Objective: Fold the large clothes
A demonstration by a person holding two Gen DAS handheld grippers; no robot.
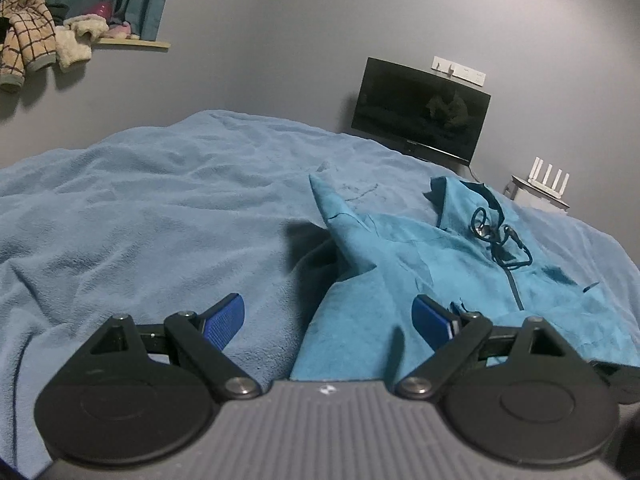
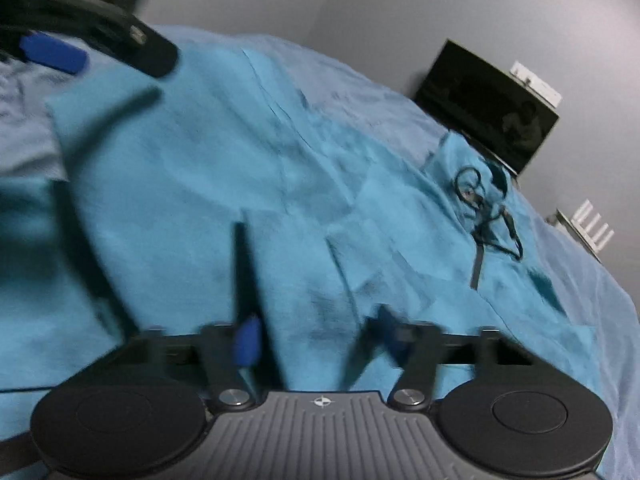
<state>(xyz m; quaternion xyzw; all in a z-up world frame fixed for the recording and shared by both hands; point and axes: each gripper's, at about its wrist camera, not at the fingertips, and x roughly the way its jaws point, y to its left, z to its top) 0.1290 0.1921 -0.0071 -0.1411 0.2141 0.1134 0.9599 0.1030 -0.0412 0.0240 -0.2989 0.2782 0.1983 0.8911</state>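
Observation:
A teal hooded jacket (image 1: 400,264) with a dark zipper and drawcords lies spread on the light blue blanket (image 1: 160,200); one sleeve points toward the far side. My left gripper (image 1: 328,316) is open and empty, low over the jacket's left edge near the hem. In the right wrist view the jacket (image 2: 240,200) fills the middle, blurred. My right gripper (image 2: 316,340) is open over the jacket's lower body, with nothing between its blue pads. The left gripper's blue pad (image 2: 52,54) shows at the upper left.
A dark monitor (image 1: 420,120) leans on the grey wall beyond the bed. A white router (image 1: 548,184) sits on a small stand at the right. Clothes (image 1: 28,36) hang from a shelf at the upper left.

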